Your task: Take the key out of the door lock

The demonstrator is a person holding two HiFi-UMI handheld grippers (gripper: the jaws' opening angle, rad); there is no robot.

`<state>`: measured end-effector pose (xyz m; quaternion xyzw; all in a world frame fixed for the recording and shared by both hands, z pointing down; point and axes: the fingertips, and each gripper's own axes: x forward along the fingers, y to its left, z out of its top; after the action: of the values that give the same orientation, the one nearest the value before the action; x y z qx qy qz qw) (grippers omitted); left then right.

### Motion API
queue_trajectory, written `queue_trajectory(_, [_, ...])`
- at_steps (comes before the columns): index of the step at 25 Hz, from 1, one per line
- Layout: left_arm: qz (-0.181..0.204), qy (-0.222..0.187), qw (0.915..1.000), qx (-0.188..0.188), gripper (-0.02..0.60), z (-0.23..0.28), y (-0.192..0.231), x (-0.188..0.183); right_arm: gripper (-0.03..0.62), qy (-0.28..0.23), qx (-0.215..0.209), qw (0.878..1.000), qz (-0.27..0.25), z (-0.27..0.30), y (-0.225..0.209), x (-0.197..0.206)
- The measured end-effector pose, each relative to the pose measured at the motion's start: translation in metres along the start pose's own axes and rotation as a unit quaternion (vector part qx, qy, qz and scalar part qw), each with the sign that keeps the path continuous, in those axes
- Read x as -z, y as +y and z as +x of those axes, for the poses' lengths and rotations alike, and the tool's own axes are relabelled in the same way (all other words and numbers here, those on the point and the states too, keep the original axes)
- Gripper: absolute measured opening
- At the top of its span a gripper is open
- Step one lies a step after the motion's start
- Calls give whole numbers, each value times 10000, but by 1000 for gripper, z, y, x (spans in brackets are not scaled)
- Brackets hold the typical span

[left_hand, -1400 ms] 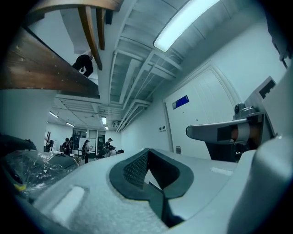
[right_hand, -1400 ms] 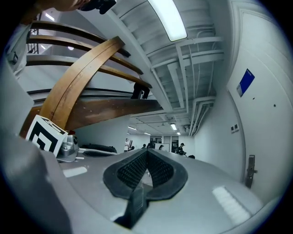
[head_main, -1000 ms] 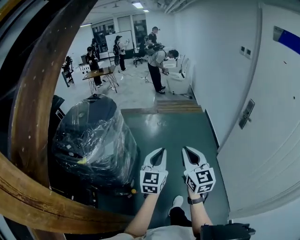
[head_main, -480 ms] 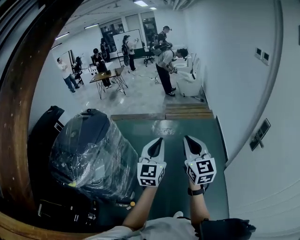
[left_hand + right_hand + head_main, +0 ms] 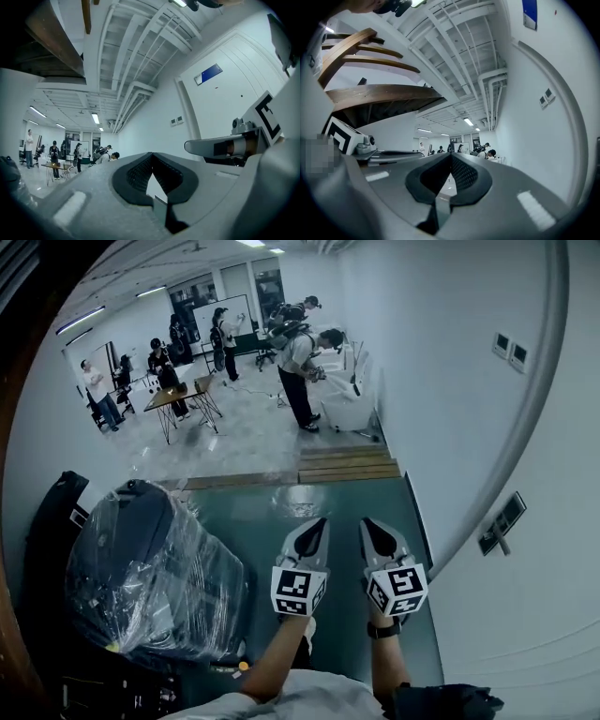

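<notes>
Head view looks steeply down on two grey plastic tongs held side by side over a smooth dark-green floor mat (image 5: 347,507), each carrying a white cube printed with black square markers. The left gripper (image 5: 321,522) has its jaws pressed together with nothing between them, and the left gripper view shows its black ribbed pads (image 5: 133,176) meeting at the tip. The right gripper (image 5: 367,522) is likewise closed and empty, its dark pads (image 5: 464,176) touching. A dark rectangular lock plate (image 5: 496,527) sits on the flat white door (image 5: 553,559) at the right, well apart from both grippers. A small piece juts from its lower edge, possibly the key, though it is too small to tell. Two pale square wall switches (image 5: 509,348) sit on the wall beside the door frame, and a blue rectangular sign (image 5: 208,73) is fixed high on the door. To the left stands a bulky dark object wrapped in crinkled clear plastic film (image 5: 150,568). Low wooden plank steps (image 5: 347,463) border the mat's far edge. Beyond them, several people stand around a folding table (image 5: 178,395) on a glossy pale floor. A curved brown wooden beam (image 5: 370,91) arches overhead.
</notes>
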<state>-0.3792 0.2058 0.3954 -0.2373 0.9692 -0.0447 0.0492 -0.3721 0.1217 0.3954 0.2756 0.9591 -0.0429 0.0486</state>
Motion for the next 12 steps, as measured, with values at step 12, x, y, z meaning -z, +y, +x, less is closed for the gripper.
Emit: queue_trajectory(12, [-272,-296,9663,2541,0,226,-104,29,3,46,2048,9756,-794,15,-169,-1])
